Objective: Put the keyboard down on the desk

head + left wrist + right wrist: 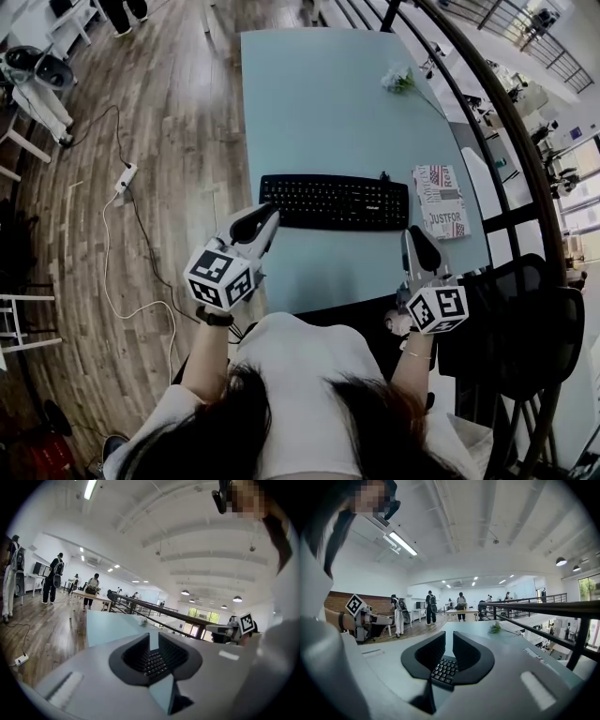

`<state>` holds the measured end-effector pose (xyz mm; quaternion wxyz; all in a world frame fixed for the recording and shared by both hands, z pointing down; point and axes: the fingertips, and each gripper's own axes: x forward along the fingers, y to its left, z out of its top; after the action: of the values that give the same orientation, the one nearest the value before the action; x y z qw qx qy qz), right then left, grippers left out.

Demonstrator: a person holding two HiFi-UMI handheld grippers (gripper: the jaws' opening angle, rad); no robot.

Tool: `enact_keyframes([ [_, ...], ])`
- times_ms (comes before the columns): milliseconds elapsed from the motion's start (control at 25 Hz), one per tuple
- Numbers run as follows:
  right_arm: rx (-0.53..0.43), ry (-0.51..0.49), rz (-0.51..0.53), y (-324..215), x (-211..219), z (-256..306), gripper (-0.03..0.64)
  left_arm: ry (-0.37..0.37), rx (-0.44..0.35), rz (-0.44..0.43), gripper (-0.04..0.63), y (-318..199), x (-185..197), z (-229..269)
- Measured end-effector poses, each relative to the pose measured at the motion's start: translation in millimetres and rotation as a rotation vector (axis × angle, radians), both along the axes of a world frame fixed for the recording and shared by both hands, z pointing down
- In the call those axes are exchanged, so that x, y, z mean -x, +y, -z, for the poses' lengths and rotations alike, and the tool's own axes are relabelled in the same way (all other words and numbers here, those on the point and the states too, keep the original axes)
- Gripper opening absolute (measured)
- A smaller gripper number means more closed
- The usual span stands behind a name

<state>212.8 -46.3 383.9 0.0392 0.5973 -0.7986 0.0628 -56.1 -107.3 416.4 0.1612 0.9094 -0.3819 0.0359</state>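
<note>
Left gripper [266,216], right gripper [418,234], empty, keyboard [334,202] on desk [319,103]

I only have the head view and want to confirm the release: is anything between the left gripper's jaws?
Observer: No. In its own view the left gripper has its jaws a narrow slit apart and empty. The keyboard lies beyond them.
Operator: And the right one?
Observer: Same. The right gripper has its jaws almost together with nothing between them, only keys showing past them.
Operator: Anyone past the far end?
Observer: Yes, several people stand by a table beyond the desk.
</note>
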Motion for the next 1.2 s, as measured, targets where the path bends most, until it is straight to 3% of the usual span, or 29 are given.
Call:
enact_keyframes([
  [240, -0.007, -0.002, -0.010, -2, -4, -3, 0.002, -0.003, 0.002, 0.001, 0.058, 0, -2, -6],
  [1200, 0.002, -0.009, -0.029, -6, -18, -9, 0.002, -0.011, 0.017, 0.017, 0.057, -10, 1, -14],
])
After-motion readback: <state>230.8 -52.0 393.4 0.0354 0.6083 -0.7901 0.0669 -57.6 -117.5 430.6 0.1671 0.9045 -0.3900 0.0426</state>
